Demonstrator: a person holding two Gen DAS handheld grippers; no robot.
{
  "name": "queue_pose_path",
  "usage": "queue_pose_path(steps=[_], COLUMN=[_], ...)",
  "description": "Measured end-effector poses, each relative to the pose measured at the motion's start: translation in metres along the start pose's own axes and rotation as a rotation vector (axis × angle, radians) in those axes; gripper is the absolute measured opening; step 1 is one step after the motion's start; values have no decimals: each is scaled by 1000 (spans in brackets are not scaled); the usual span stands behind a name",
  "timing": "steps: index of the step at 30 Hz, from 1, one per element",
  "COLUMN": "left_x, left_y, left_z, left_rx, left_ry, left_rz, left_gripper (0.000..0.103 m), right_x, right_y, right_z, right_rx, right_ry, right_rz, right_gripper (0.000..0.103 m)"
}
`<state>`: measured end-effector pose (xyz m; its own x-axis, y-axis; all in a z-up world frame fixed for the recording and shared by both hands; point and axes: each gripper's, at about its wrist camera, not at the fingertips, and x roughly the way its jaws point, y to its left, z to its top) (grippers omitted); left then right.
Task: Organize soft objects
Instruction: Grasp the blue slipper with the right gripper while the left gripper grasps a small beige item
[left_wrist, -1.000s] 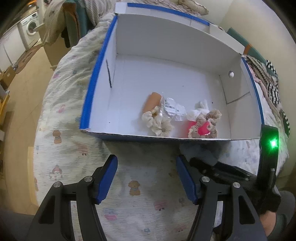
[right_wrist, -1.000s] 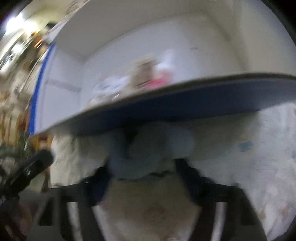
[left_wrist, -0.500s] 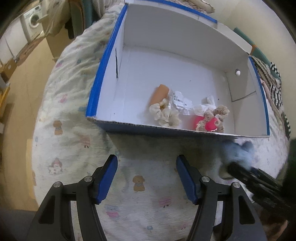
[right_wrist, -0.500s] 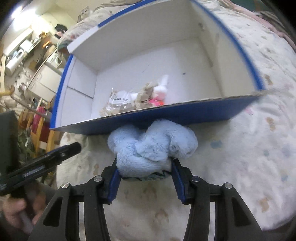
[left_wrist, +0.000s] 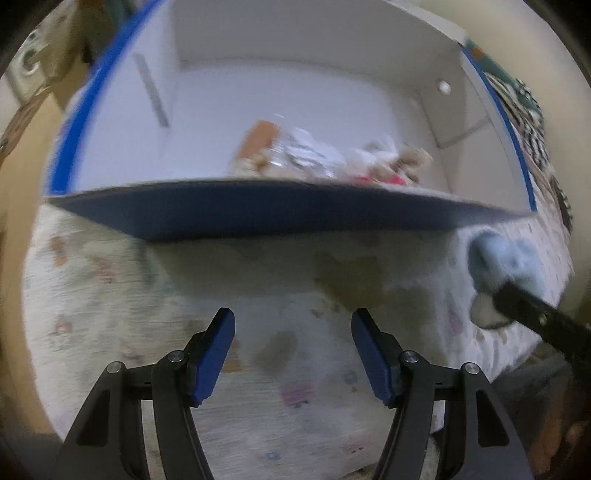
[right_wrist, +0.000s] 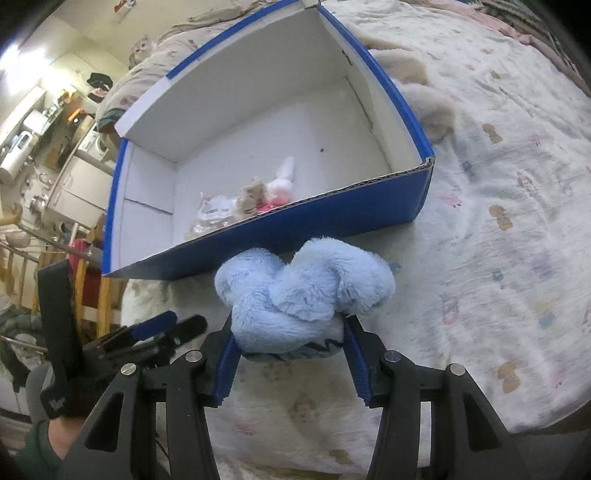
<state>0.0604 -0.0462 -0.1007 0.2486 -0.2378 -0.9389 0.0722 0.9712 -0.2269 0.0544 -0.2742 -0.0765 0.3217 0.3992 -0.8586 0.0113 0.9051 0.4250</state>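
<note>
A fluffy light-blue soft toy (right_wrist: 303, 295) fills my right gripper (right_wrist: 290, 354), whose blue pads are shut on it just in front of the blue-and-white cardboard box (right_wrist: 332, 225). In the left wrist view the same toy (left_wrist: 506, 262) shows at the right edge, held by a black finger. My left gripper (left_wrist: 293, 354) stands open over the patterned bedspread with nothing between its pads, short of the box's near wall (left_wrist: 295, 210). Inside the box lie several small soft things: a pink-and-white bunny (right_wrist: 280, 184), a beige scrunchie (right_wrist: 251, 195) and a clear packet (right_wrist: 214, 214).
The box sits on a bed covered by a pale printed blanket (right_wrist: 498, 229). A cream fleece (right_wrist: 424, 96) lies behind the box's right wall. A gloved hand (right_wrist: 59, 398) holds the left tool at lower left. Beyond the bed's left edge stand furniture and a wooden rail (right_wrist: 22, 266).
My right gripper has closed on the blue toy and lifted it back from under the box's front wall. My left gripper has dropped lower and nearer the box; its view is now blurred.
</note>
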Motion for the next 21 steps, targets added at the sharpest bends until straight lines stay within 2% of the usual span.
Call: queue_pose_path(steps=[5, 8, 10, 12, 13, 16, 17, 21], left_x=[22, 36, 44, 53, 56, 58, 58, 55], left_y=[-23, -34, -38, -40, -41, -43, -43, -43], left_z=[5, 11, 15, 19, 20, 22, 22, 23], left_rx=[53, 79, 79, 75, 80, 79, 75, 66], left_ry=[29, 42, 50, 64, 53, 30, 30, 50], left_rz=[-100, -53, -63, -72, -68, -57, -64, -83], left_gripper=[61, 60, 53, 42, 40, 24, 11, 7], right_x=[6, 9, 10, 10, 11, 12, 13, 16], right_y=[-7, -12, -16, -20, -21, -23, -22, -20], right_z=[4, 4, 2, 1, 1, 1, 2, 2], right_rx=[12, 16, 17, 22, 27, 37, 35, 12], right_ry=[14, 23, 30, 34, 36, 39, 40, 41], right_rz=[-14, -36, -45, -54, -53, -53, -53, -55], right_gripper=[54, 54, 54, 54, 54, 54, 54, 54])
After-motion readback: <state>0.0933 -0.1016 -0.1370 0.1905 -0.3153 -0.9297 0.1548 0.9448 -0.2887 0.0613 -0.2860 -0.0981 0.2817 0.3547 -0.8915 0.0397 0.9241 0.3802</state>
